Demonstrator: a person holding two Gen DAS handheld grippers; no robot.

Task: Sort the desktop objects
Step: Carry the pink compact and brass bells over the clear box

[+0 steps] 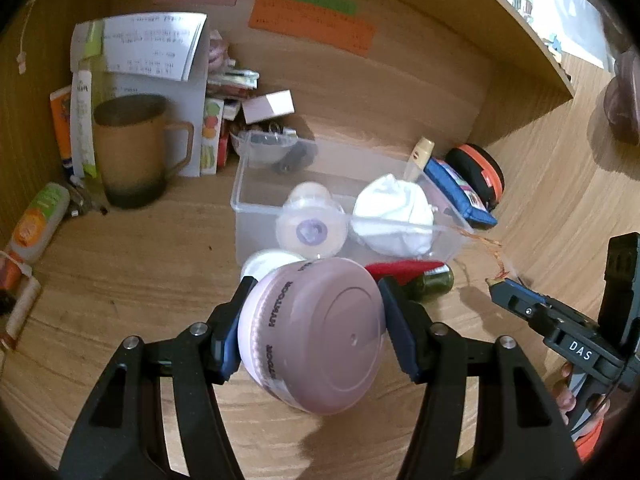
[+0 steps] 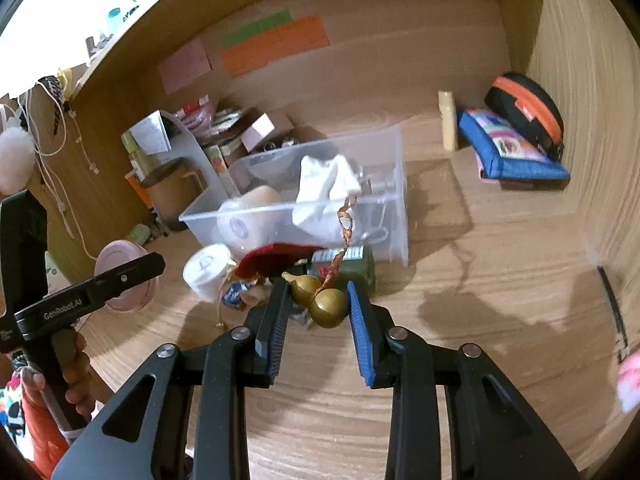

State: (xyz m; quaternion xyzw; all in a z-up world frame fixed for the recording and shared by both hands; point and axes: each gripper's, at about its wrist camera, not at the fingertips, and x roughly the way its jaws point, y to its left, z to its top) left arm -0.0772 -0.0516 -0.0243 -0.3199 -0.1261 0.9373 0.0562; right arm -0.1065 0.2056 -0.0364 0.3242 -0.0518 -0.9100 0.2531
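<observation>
Tools grip pink jar (image 1: 316,332) and brass gourd (image 2: 324,300); clear bin (image 1: 256,200) stands ahead.

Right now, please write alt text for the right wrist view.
The right gripper holds a small brass gourd with a ribbon. Beyond it a clear plastic bin on the wooden desk holds white cloth.

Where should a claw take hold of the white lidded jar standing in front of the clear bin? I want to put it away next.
Grip the white jar across its round side wall, below the lid. It seems to stand upright on the desk, so come in from the front at a slight downward angle. The red pouch crowds one side and the clear bin sits close behind, so keep the fingers clear of those.
</observation>
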